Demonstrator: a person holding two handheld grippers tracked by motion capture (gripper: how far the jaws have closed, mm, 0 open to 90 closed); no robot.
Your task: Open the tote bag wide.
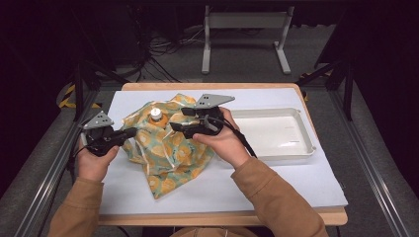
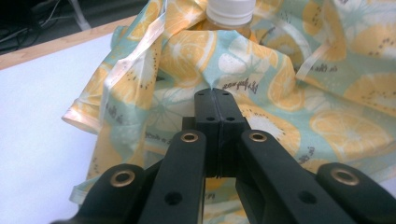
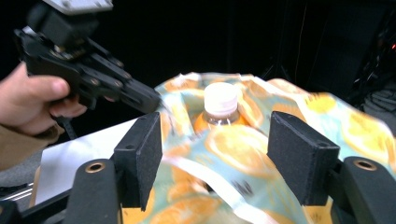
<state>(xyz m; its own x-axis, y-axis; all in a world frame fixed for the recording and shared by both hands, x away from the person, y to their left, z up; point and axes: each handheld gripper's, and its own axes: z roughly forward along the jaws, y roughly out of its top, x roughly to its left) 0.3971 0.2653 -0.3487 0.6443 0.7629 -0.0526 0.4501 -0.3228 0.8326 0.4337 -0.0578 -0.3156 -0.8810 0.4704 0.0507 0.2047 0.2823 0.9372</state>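
Observation:
A cloth bag [image 1: 174, 154] printed with orange slices lies crumpled on the white mat, draped around an upright bottle whose white cap [image 1: 156, 114] pokes out at the top. My left gripper [image 1: 132, 132] is at the bag's left side, its jaws shut on a fold of the cloth [image 2: 154, 102], just below the cap [image 2: 231, 9]. My right gripper [image 1: 174, 127] reaches in from the right. In the right gripper view its jaws [image 3: 217, 130] stand apart with cloth [image 3: 233, 142] bulging between the pads and the cap [image 3: 220, 100] beyond them. The left gripper [image 3: 149, 100] shows there too.
A white plastic tray [image 1: 306, 148] sits on the right of the mat [image 1: 296, 182]. The wooden table edge [image 1: 222, 217] runs along the front. Metal rails flank the table, and a white stand [image 1: 244, 22] and cables are on the floor behind.

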